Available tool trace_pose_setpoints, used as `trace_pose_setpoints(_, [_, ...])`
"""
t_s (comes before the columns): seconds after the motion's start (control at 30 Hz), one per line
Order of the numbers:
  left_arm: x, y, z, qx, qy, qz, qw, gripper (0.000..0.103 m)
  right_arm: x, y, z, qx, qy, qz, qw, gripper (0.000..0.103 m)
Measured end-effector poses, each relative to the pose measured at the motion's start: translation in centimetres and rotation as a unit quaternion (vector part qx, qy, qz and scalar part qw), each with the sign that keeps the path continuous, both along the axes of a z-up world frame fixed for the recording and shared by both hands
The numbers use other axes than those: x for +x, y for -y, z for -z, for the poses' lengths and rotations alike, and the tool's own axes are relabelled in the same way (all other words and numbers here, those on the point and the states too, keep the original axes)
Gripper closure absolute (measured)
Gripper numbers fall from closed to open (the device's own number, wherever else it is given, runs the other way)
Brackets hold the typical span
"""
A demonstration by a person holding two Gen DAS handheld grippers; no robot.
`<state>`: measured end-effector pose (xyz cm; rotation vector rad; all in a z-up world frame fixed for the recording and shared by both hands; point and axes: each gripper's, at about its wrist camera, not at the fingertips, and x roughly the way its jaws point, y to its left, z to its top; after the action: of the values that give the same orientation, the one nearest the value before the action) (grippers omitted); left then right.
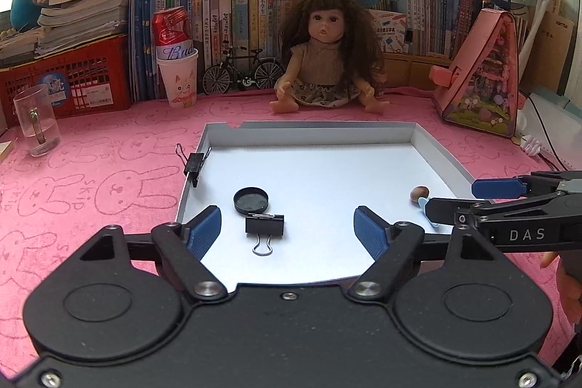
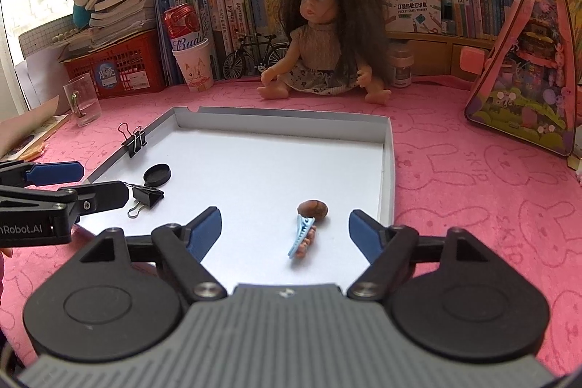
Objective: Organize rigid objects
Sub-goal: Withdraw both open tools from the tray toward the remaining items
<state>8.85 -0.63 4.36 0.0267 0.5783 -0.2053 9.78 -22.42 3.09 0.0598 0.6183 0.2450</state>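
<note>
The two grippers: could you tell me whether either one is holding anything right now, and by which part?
Nothing is held. The left gripper and right gripper both stand open and empty; the binder clip and blue hair clip lie loose in the tray.

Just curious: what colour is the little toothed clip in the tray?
Light blue; the clip shows best in the right wrist view.

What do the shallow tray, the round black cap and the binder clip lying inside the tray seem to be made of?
Tray: probably cardboard, matte white; thin folded walls.
Round black cap: likely plastic, dull moulded rim.
Binder clip: apparently black-painted metal body, with shiny wire handles.
</note>
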Motion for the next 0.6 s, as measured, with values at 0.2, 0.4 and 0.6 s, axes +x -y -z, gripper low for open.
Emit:
trace_pose_setpoints(0.2, [-1.4, 0.0, 0.4, 0.002, -0.005, 0.008, 1.0000, 0.024, -1.7, -0.2, -0.2, 0.003, 0.011, -0.006, 1.000, 0.016])
trace_pose_setpoints(0.4, [-2.7, -0.2, 0.7, 0.002, -0.008, 0.014, 0.9999, 0.024, -3.3, -0.7, -0.1, -0.005, 0.022, -0.016, 1.000, 0.016])
trace_pose_setpoints(0.6, [-3.9, -0.3, 0.9, 0.003, -0.011, 0.021, 0.9997, 0.024, -4.9, -1.0, -0.1, -0.012, 0.032, -0.024, 0.999, 0.016])
